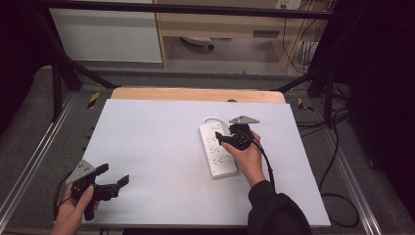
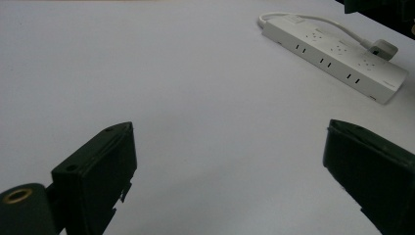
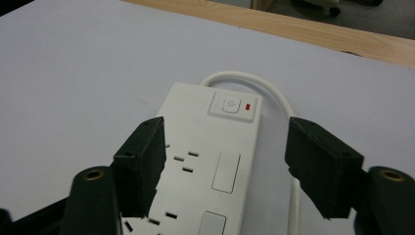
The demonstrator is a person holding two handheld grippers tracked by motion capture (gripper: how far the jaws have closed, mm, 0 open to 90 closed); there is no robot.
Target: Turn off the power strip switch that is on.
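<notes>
A white power strip (image 1: 216, 151) lies right of the middle of the white tabletop (image 1: 156, 142), its cable (image 1: 211, 119) looping at the far end. My right gripper (image 1: 226, 135) hovers open just over that end. In the right gripper view its jaws stand wide apart, one above the sockets and one beside the cable (image 3: 254, 81), with the power strip (image 3: 215, 142), its switch (image 3: 230, 105) and a red light (image 3: 248, 105) between them. My left gripper (image 1: 113, 175) is open and holds nothing near the front left corner. Far off is the power strip (image 2: 337, 58), with a white plug (image 2: 382, 49) behind it.
A wooden strip (image 1: 195, 94) borders the table's far edge. Black frame posts (image 1: 57, 83) stand at the far corners. Cables (image 1: 337, 147) trail over the grey floor on the right. A wooden shelf unit (image 1: 220, 29) stands behind the table.
</notes>
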